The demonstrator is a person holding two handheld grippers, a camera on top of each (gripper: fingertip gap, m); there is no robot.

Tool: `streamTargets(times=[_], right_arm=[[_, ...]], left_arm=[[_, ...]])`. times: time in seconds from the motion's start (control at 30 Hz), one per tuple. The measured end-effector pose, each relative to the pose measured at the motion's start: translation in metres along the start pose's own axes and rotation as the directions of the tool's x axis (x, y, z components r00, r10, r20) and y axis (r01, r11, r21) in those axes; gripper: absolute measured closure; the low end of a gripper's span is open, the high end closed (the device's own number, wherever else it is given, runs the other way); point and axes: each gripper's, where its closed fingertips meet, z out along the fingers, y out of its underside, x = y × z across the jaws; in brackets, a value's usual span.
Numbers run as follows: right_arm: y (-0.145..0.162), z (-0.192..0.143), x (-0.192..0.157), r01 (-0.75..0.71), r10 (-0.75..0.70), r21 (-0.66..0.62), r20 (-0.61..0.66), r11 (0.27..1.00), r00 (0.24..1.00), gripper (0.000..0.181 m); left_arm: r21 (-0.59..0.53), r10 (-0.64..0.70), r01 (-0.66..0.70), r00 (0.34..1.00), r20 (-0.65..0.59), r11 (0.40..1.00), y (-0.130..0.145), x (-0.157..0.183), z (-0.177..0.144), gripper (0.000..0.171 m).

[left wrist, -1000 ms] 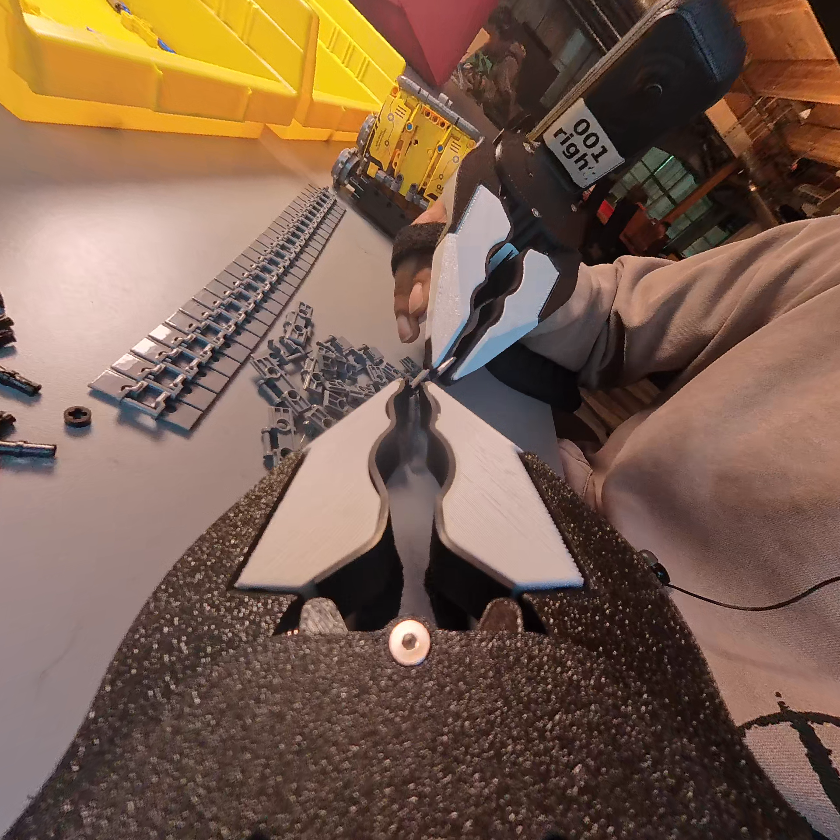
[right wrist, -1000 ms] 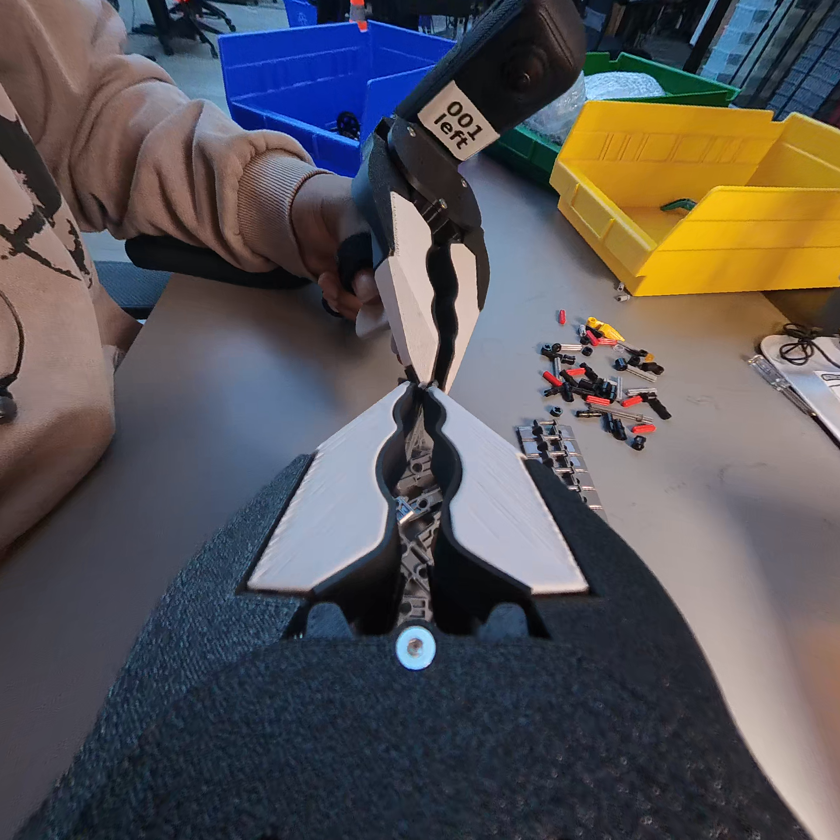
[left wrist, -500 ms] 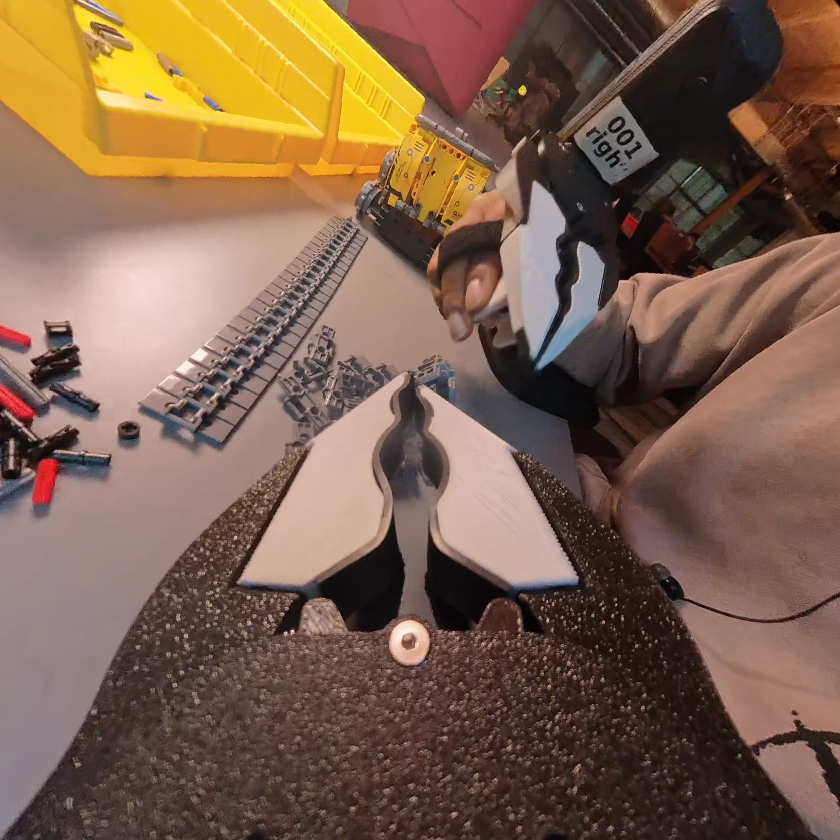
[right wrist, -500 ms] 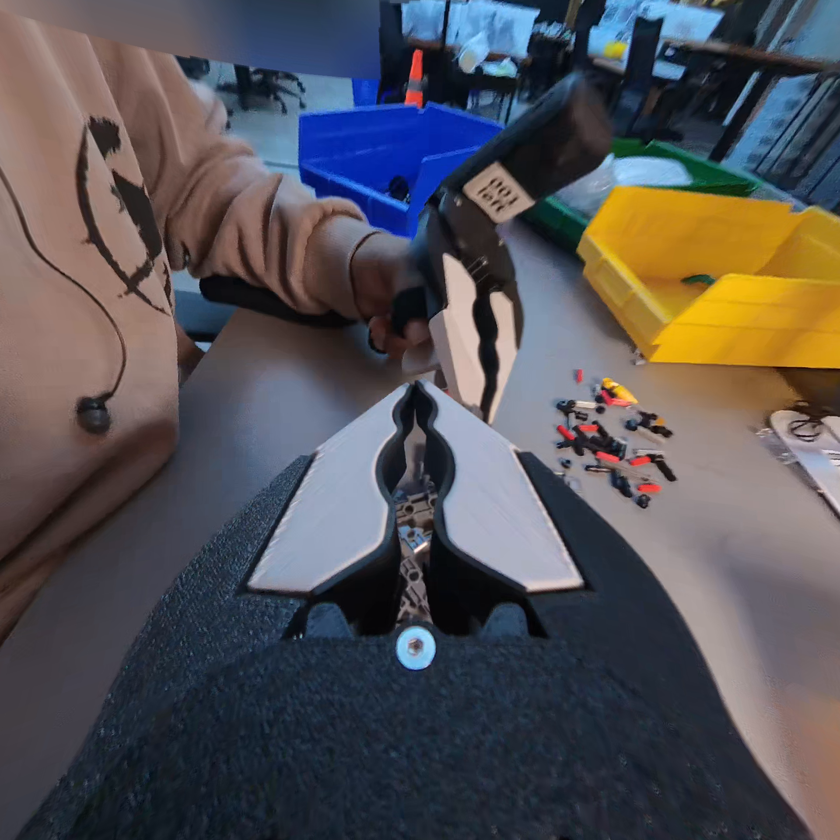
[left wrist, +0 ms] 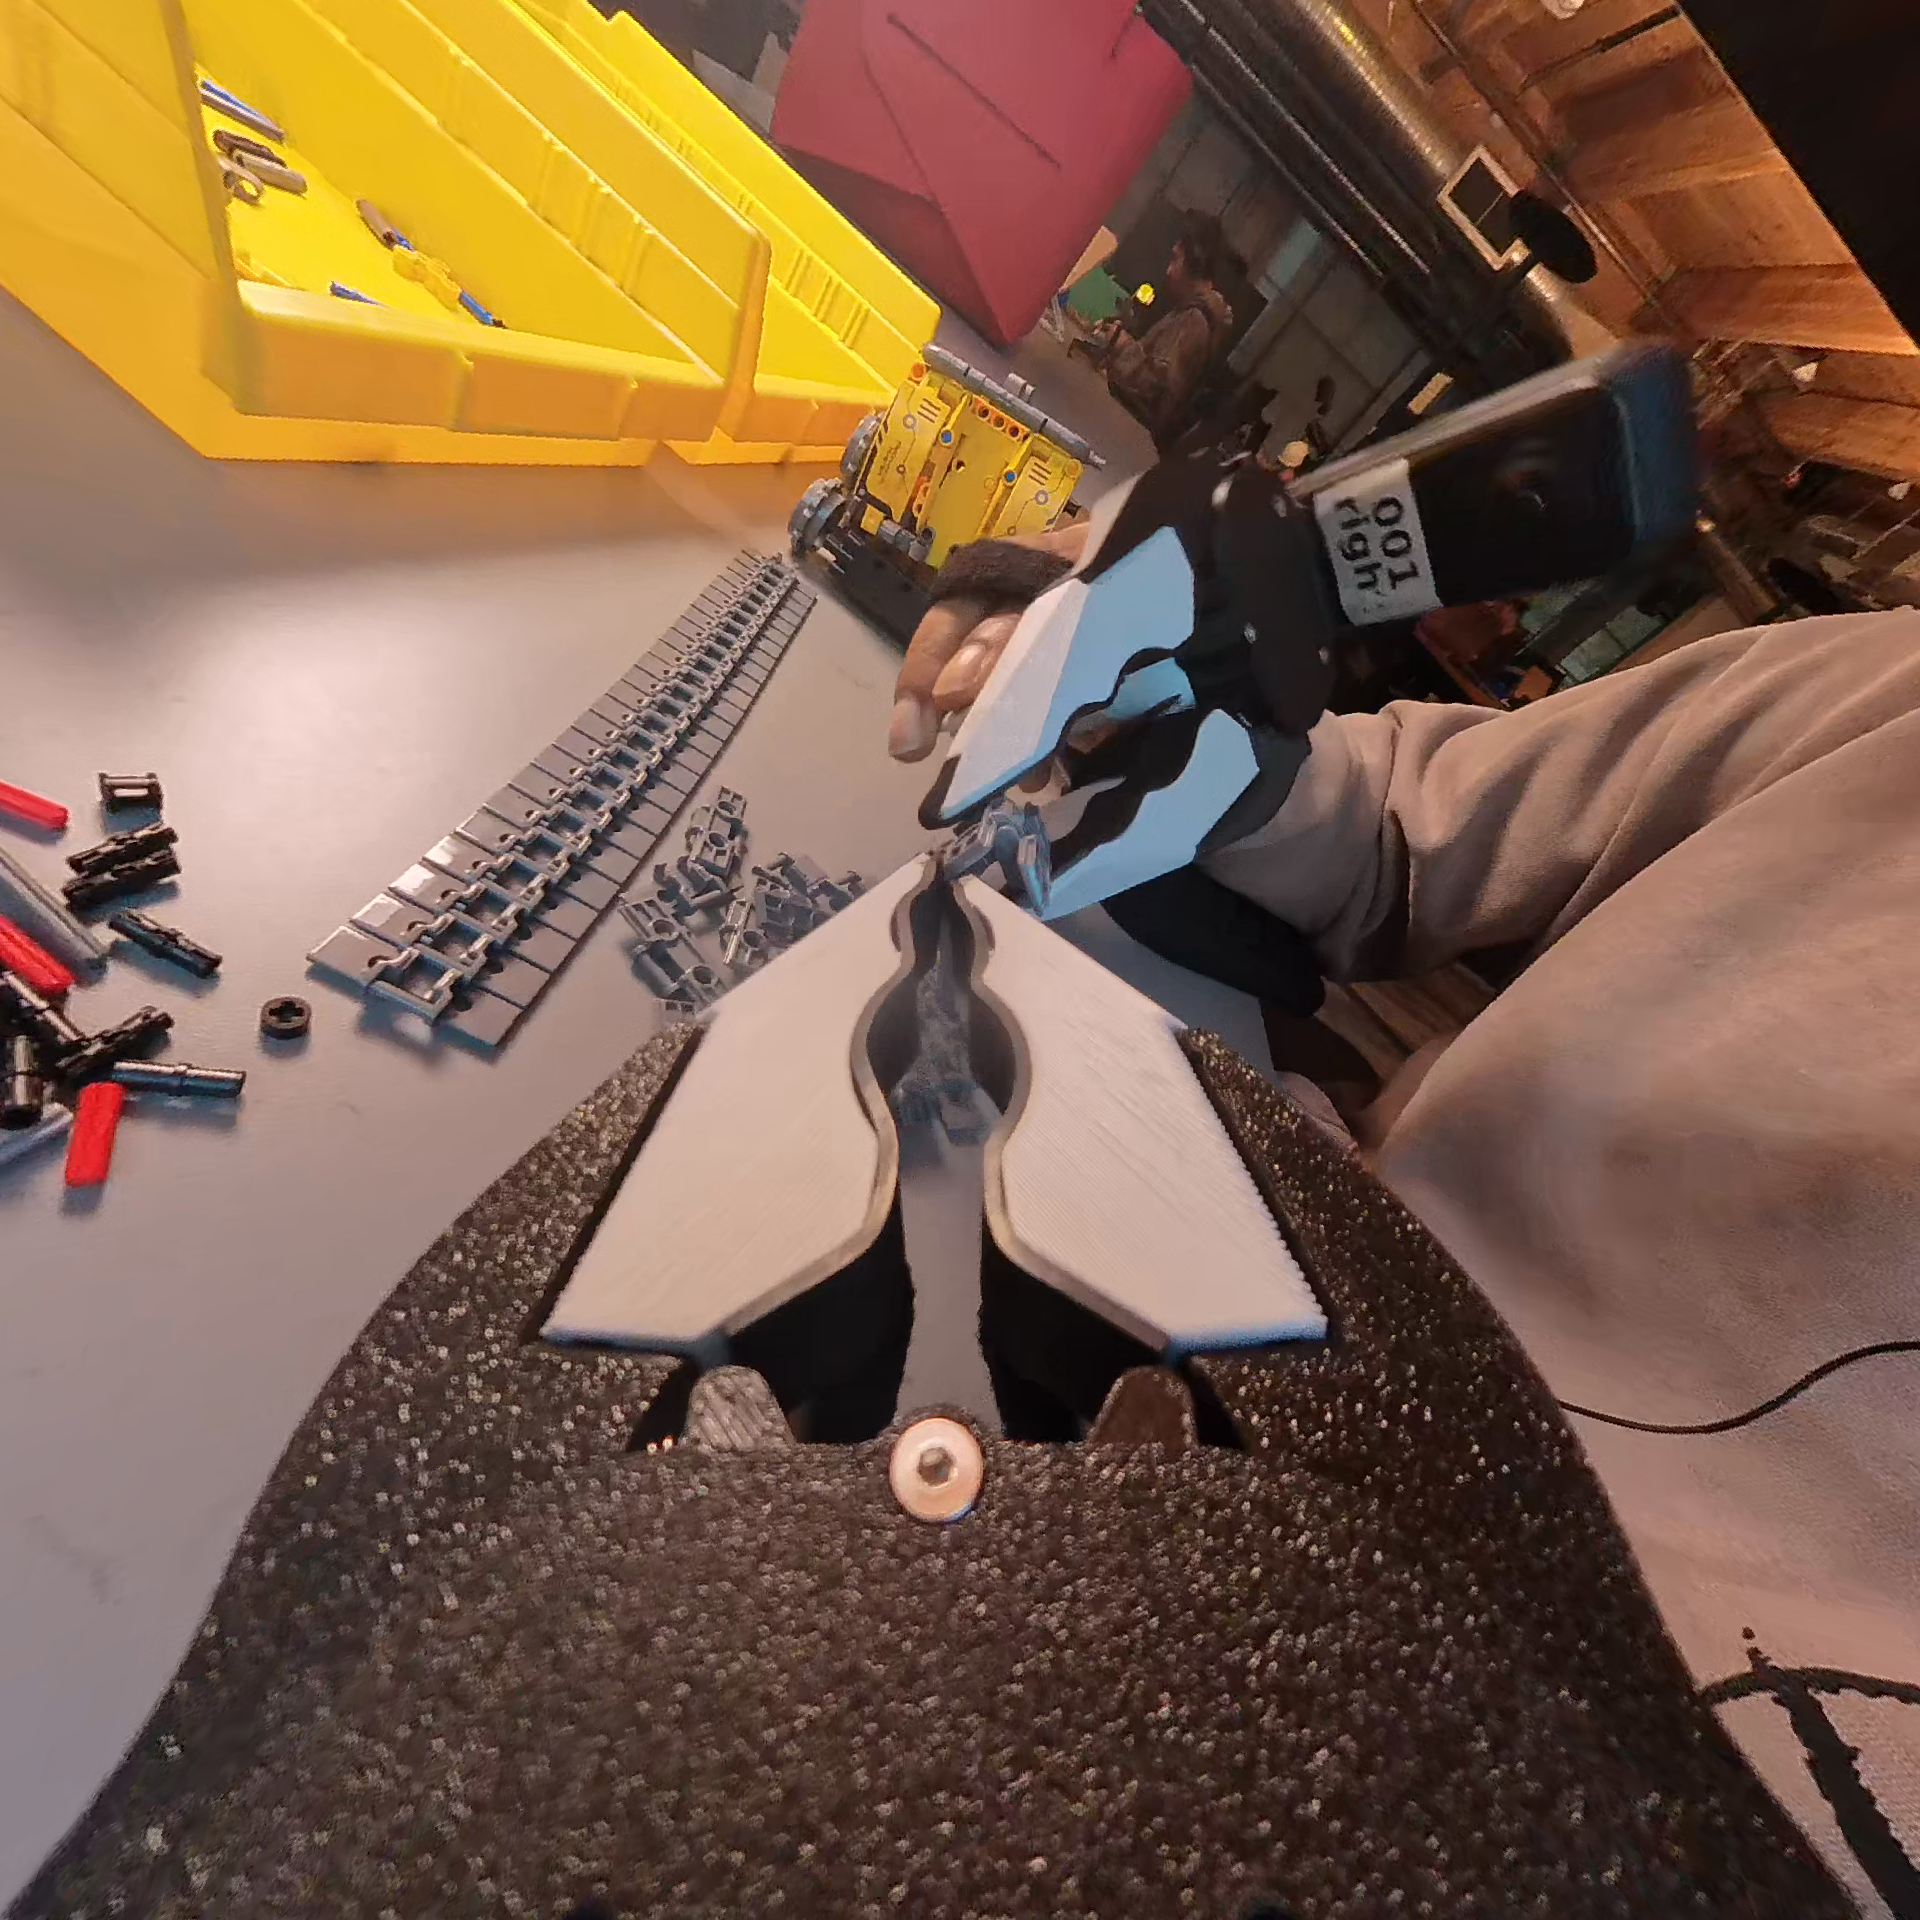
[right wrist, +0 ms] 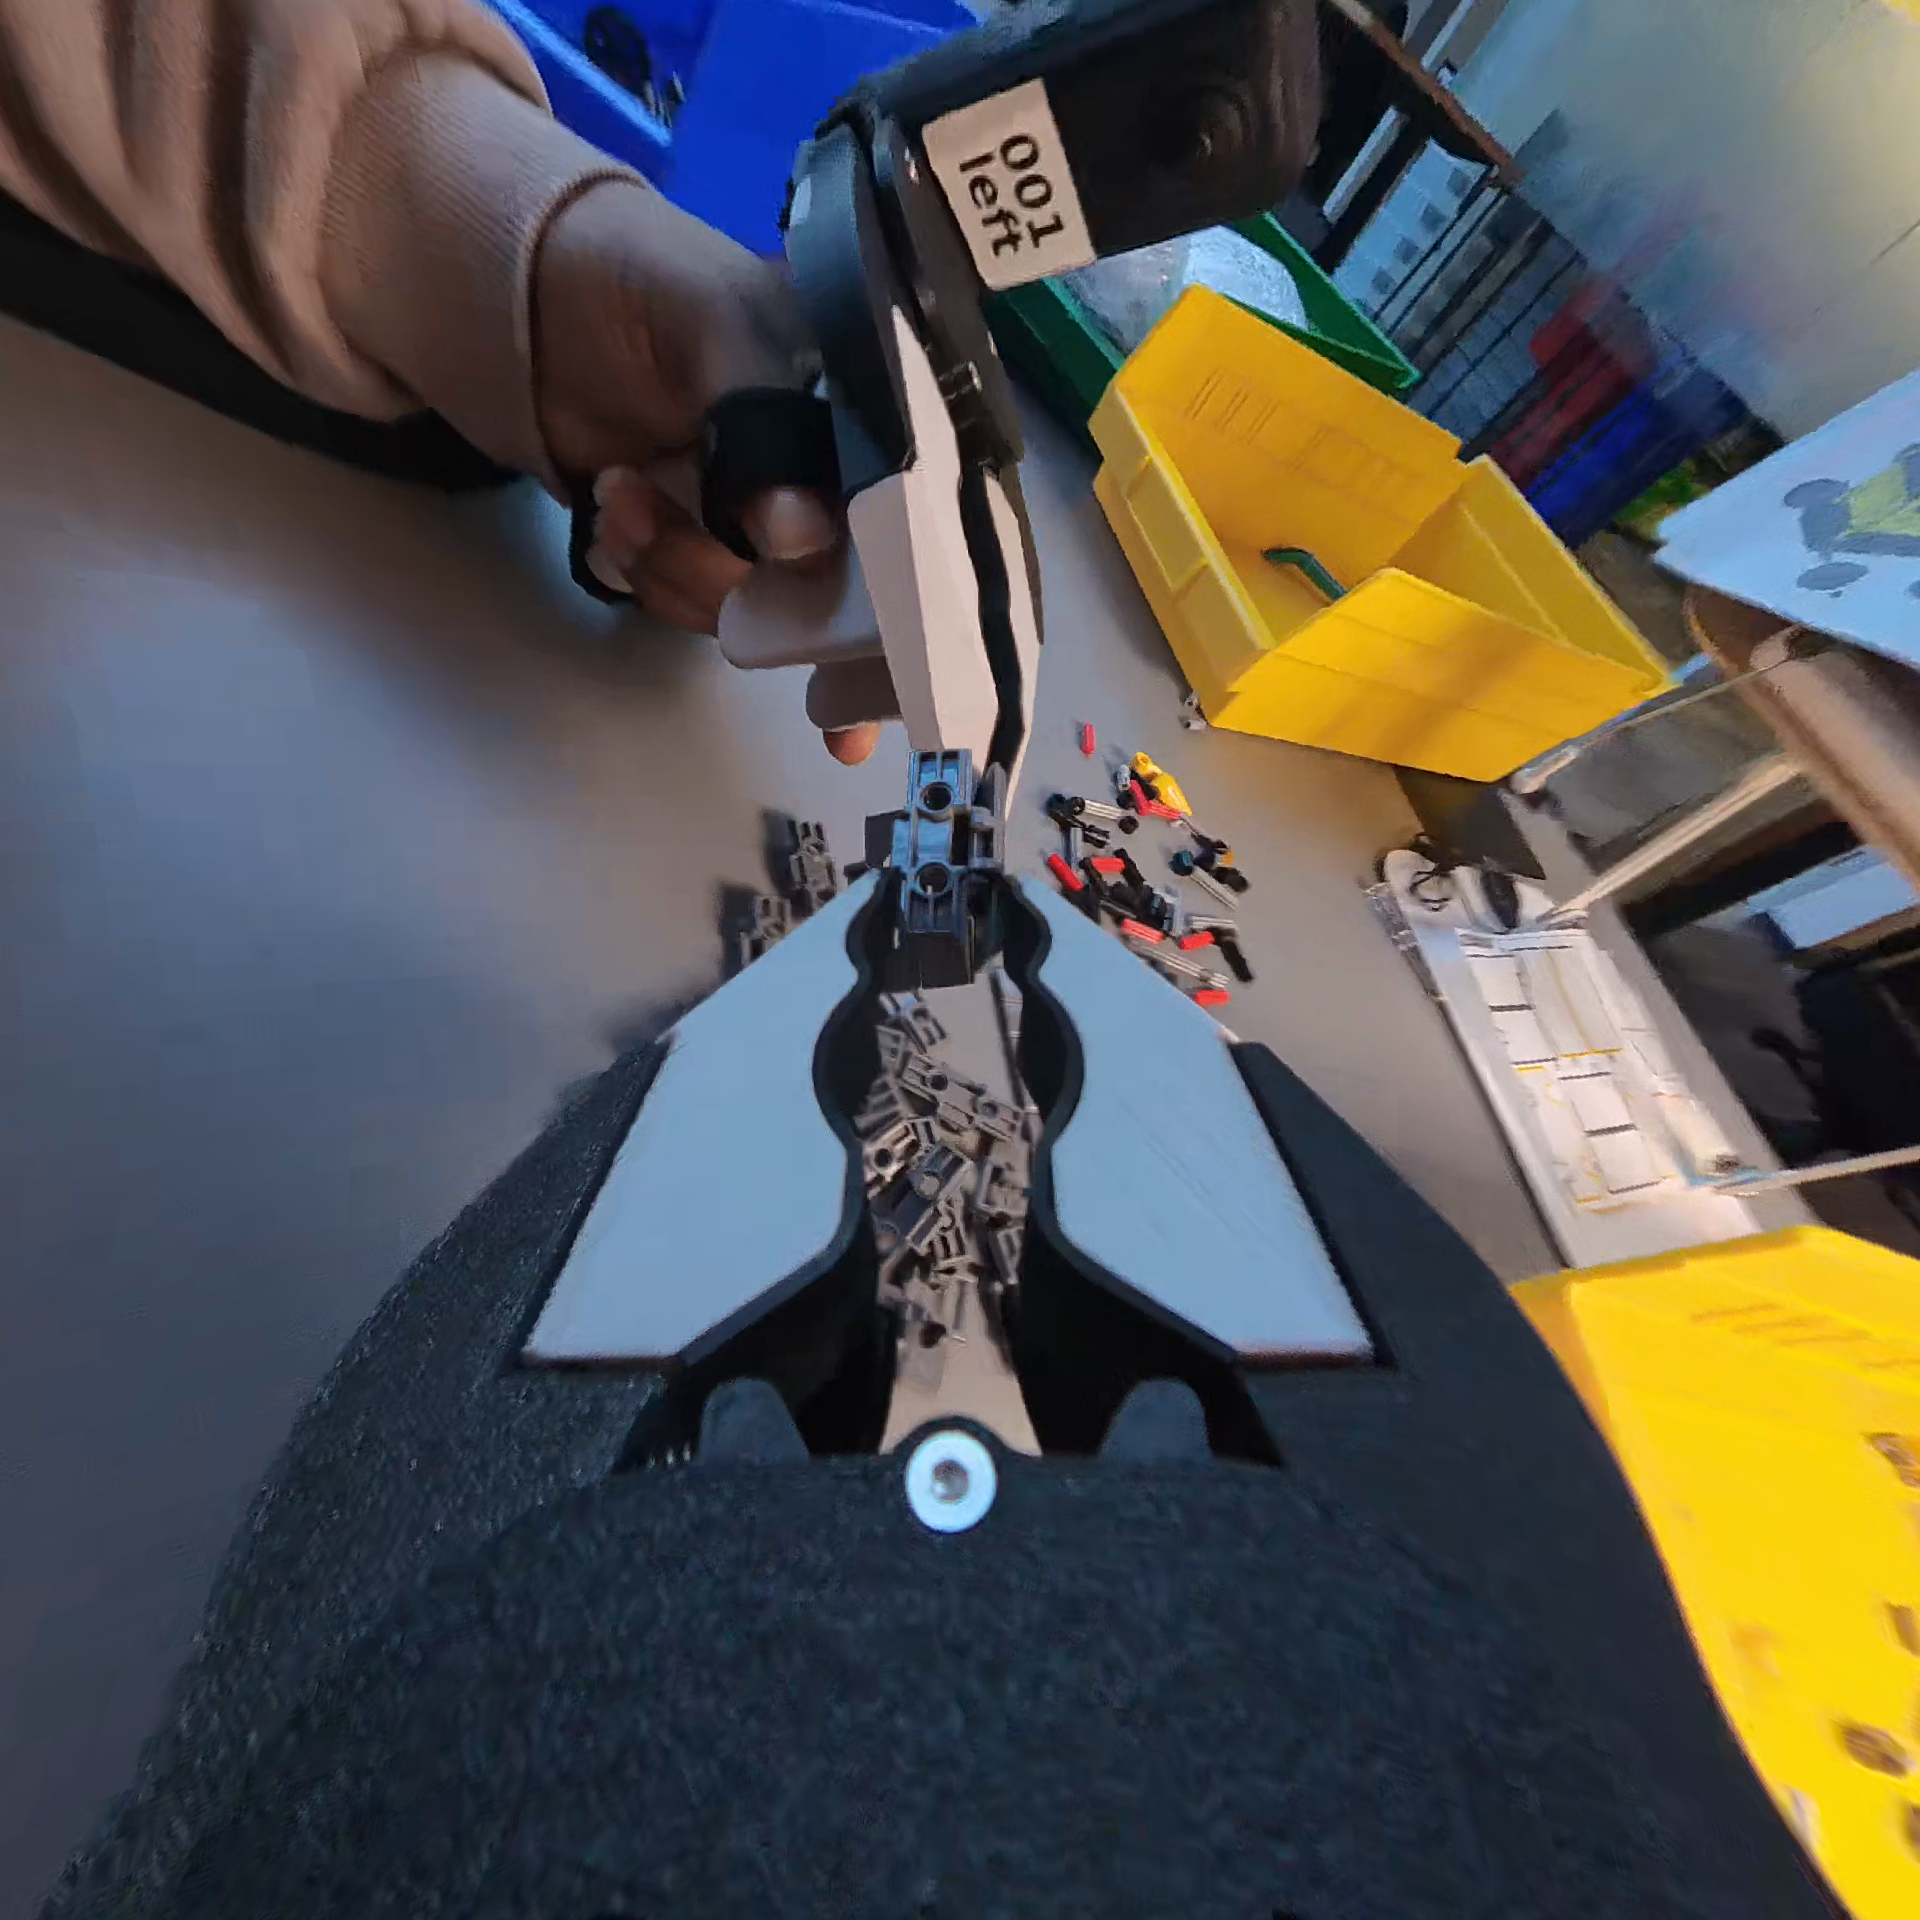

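Right gripper point(right wrist: 935, 894) clamped on grey link piece point(right wrist: 932, 868); left gripper point(left wrist: 943, 873) tips together, pinching its far end, above loose links point(left wrist: 727, 914) on table point(left wrist: 312, 675)

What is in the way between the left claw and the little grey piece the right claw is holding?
Nothing that I can see. The left claw has its tips right against the grey link piece, which is pinched in the right claw. The loose pile of grey links lies lower down on the table, not between them.
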Motion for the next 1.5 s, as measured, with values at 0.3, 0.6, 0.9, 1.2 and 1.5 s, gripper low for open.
streamTargets(times=[0.3,0.6,0.9,1.2,1.5], right_arm=[[-0.035,-0.012,-0.005,-0.842,0.668,0.083,0.569,0.533,0.48,0.163],[-0.023,-0.006,0.003,-0.745,0.636,0.137,0.434,0.653,0.638,0.155],[-0.01,-0.004,0.005,-0.719,0.65,0.086,0.364,0.69,0.667,0.176],[-0.011,-0.002,-0.01,-0.726,0.65,0.027,0.426,0.687,0.63,0.174],[-0.024,-0.008,0.001,-0.813,0.683,0.088,0.495,0.575,0.536,0.176]], left_arm=[[0.146,0.057,-0.036,0.988,-0.144,0.989,-0.022,0.028,-0.007,0.164],[0.062,-0.061,0.069,0.99,-0.123,0.996,-0.011,0.013,-0.006,0.17],[-0.017,-0.115,0.114,0.987,-0.113,0.993,0.002,0.007,-0.003,0.169],[-0.069,-0.137,0.127,0.977,-0.161,0.989,0.011,0.014,0.001,0.169],[-0.004,-0.115,0.116,0.972,-0.205,0.993,0.0,0.02,-0.003,0.167]])
